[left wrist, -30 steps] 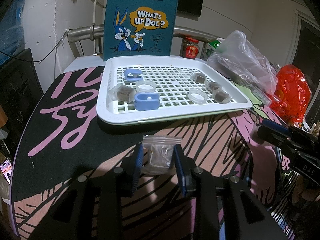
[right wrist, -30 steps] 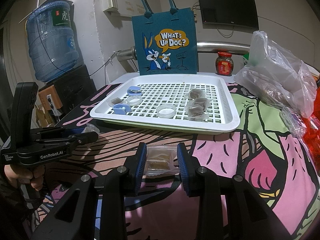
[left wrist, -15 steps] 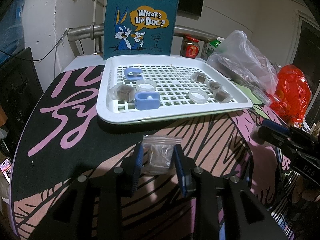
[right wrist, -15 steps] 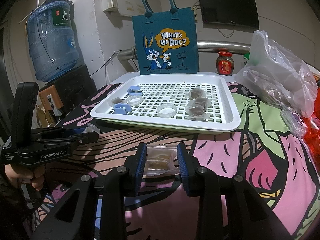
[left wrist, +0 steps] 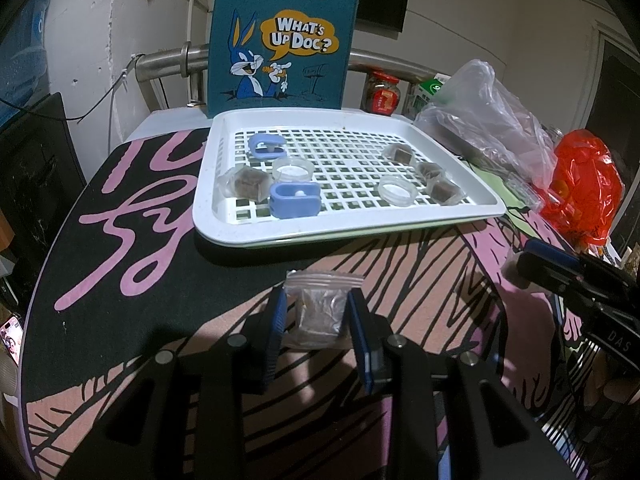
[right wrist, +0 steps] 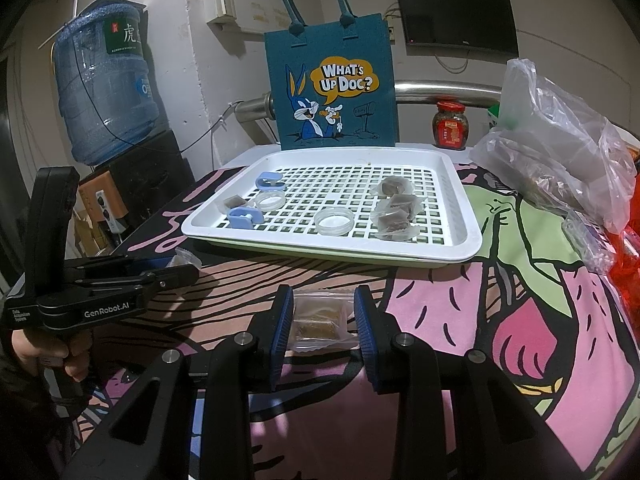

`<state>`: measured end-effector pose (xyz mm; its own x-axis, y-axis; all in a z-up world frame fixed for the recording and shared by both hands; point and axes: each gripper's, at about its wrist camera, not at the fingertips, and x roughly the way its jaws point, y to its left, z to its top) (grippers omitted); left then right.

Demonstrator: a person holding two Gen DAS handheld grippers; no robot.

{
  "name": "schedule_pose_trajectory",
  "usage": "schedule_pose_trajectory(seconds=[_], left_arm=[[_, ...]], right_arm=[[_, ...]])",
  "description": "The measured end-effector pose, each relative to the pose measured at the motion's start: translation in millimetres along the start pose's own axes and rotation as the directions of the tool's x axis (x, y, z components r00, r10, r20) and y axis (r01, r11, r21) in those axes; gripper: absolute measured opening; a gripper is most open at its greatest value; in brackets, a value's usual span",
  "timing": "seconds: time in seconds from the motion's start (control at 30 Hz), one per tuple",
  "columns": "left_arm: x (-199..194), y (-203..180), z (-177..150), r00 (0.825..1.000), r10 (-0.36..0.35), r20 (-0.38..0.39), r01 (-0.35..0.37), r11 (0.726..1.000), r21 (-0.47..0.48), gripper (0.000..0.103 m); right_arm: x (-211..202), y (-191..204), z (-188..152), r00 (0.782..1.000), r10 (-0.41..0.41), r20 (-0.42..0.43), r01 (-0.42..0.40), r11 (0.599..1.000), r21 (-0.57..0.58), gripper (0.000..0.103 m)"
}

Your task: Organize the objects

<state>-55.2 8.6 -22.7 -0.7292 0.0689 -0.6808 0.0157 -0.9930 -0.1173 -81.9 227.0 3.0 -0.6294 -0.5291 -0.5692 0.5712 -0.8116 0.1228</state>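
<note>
Left gripper (left wrist: pixel 316 320): clenched on a small zip bag (left wrist: pixel 322 310), lower centre of frame.
Right gripper (right wrist: pixel 322 322): clenched on a clear packet (right wrist: pixel 320 320), lower centre.
White tray (right wrist: pixel 460 208): beyond both, mid-frame.

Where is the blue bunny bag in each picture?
Left wrist view: the blue bunny bag stands at top centre, right behind the white tray, its handles cut off by the picture edge.
Right wrist view: the bag stands at upper centre behind the tray, handles fully showing.
Shared landmark: the red-lidded jar, to the bag's right.
</note>
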Motion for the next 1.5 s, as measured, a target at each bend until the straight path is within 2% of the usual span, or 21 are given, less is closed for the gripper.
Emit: schedule_pose_trajectory(seconds=[0.6, 0.63, 0.7, 0.77, 0.93, 1.07, 1.1, 1.13, 1.3, 1.5], left_arm=[[3.2, 3.2, 0.2, 1.000, -0.011, -0.023, 0.010, 1.000, -0.021, 0.030], [3.2, 3.6, -0.1, 1.000, -0.012, -0.024, 0.012, 1.000, -0.025, 0.030], [4.4, 5.0, 0.5, 0.999, -0.013, -0.029, 0.013, 0.999, -0.031, 0.030], [4.1, 5.8, 0.4, 0.999, -0.017, -0.029, 0.016, 0.999, -0.036, 0.030], [4.8, 6.1, 1.6, 0.999, -0.023, -0.030, 0.021, 0.999, -0.037, 0.030], [4.2, 6.7, 1.4, 0.999, -0.026, -0.029, 0.025, 0.999, -0.040, 0.030], [3.6, 6.4, 1.3, 0.999, -0.026, -0.027, 0.025, 0.999, -0.038, 0.030], [3.5, 6.2, 1.7, 0.999, -0.026, -0.026, 0.025, 0.999, -0.037, 0.030], [1.9, 3.9, 1.9, 0.999, -0.028, -0.019, 0.027, 0.999, -0.024, 0.030], [0.3, 2.1, 2.5, 1.000, -0.024, -0.012, 0.024, 1.000, -0.017, 0.030]], right_arm=[[-1.9, -10.8, -0.9, 1.000, 0.030, -0.005, -0.030, 0.998, 0.064, 0.031], [-2.7, -13.0, -1.5, 1.000, 0.022, -0.005, -0.021, 0.997, 0.075, 0.033], [-3.2, -16.4, -2.4, 1.000, -0.008, -0.015, 0.009, 0.996, 0.091, 0.051], [-0.7, -15.9, -2.9, 0.999, -0.018, -0.037, 0.021, 0.996, 0.084, 0.053], [13.6, -8.5, -5.0, 0.992, -0.019, -0.123, 0.024, 0.999, 0.036, 0.053], [30.5, -16.6, -10.1, 0.973, -0.053, -0.226, 0.069, 0.996, 0.064, 0.052], [32.5, -17.9, -11.3, 0.969, -0.053, -0.240, 0.071, 0.995, 0.068, 0.043], [31.7, -17.0, -12.0, 0.969, -0.049, -0.244, 0.067, 0.996, 0.066, 0.036], [30.3, -8.1, -12.0, 0.971, -0.045, -0.235, 0.052, 0.998, 0.021, 0.035], [18.1, -16.1, -9.7, 0.984, -0.016, -0.176, 0.027, 0.998, 0.063, 0.035]])
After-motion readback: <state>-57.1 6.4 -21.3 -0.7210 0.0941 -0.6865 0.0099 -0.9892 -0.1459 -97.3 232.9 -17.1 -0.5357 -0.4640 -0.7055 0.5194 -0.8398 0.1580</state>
